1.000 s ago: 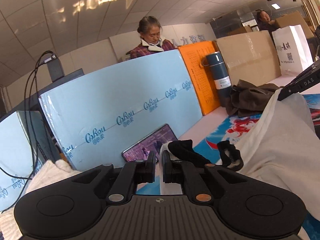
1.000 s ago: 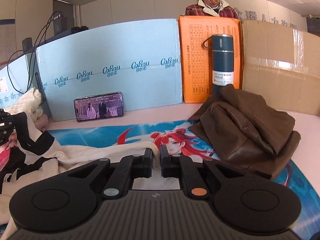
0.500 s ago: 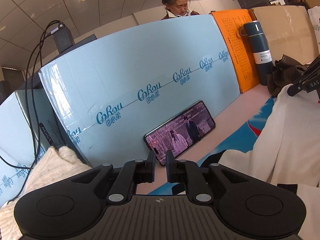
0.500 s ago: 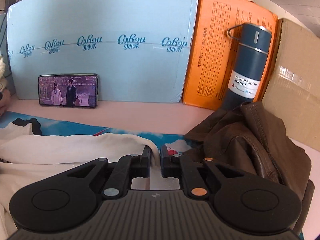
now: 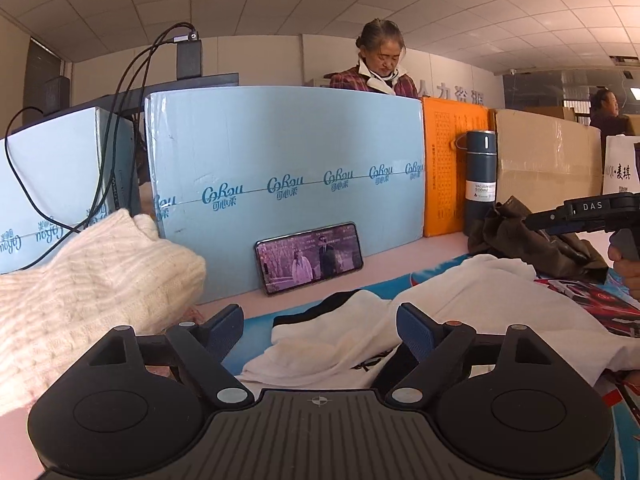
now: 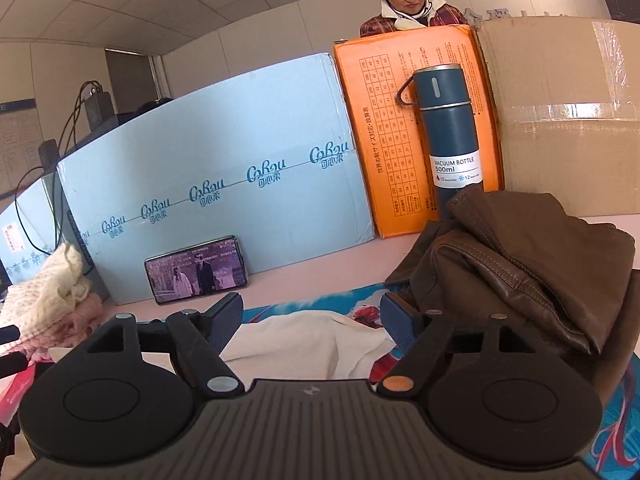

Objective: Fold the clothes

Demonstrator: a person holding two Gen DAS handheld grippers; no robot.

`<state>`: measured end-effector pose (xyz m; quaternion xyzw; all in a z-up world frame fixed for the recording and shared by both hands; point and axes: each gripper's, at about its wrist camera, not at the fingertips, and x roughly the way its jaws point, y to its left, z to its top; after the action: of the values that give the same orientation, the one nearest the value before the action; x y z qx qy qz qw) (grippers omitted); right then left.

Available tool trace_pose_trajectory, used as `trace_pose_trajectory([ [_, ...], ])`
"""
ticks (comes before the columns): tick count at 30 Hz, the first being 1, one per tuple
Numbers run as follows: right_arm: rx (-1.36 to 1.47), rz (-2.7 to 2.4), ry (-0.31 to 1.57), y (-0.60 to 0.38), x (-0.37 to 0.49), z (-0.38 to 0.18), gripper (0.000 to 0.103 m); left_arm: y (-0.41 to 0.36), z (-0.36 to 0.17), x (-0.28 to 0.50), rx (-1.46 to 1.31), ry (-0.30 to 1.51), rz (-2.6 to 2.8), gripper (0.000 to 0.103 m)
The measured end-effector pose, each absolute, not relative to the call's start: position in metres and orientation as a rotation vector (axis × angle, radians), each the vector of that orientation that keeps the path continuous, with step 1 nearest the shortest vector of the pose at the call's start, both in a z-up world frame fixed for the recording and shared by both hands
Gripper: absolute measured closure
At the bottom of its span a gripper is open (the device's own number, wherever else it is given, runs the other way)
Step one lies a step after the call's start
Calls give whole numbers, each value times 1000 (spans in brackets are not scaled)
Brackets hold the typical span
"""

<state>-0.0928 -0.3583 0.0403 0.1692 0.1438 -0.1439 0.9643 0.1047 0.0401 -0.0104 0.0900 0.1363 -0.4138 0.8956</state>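
Observation:
A cream-white garment with black trim [image 5: 460, 312] lies spread on the printed blue mat [image 5: 256, 328]. In the left wrist view my left gripper [image 5: 320, 322] stands over its near left edge, jaws opening wide, pads clear of the cloth below. In the right wrist view my right gripper [image 6: 312, 316] hovers over the garment's far end [image 6: 316, 340], jaws also opening, nothing pinched between them. The right gripper [image 5: 584, 216] shows at the right edge of the left wrist view, held by a hand.
A brown leather jacket [image 6: 532, 276] is heaped at the right. A cream knit sweater [image 5: 80, 280] lies left. A phone [image 5: 310, 258] leans on the light-blue box [image 5: 280, 168]; an orange box [image 6: 400, 120], blue vacuum bottle [image 6: 452, 132] and cardboard box [image 6: 568, 120] line the back. A person stands behind.
Both grippers went from shut on the white garment to wide open, letting the cloth drop onto the mat. Both views have shifted and levelled.

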Motion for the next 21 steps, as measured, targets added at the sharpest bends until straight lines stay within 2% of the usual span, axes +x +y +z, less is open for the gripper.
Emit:
trace_pose_trajectory([
  [8,391,-177,368,-338,-98,65,25,39,-5,96,91,454,-748,16],
  [9,396,-175,369,-334,-103,66,24,42,-6,90,73,444,-738,14],
  [10,390,-173,362,-329,-108,66,23,46,-9,84,52,423,-730,6],
  [11,377,-170,350,-324,-114,65,22,48,-12,78,45,407,-716,3],
  [16,245,-240,242,-284,-156,54,19,87,-27,7,-67,187,-662,3],
  [21,373,-247,260,-269,-189,61,13,117,-4,-53,-111,163,-684,0],
])
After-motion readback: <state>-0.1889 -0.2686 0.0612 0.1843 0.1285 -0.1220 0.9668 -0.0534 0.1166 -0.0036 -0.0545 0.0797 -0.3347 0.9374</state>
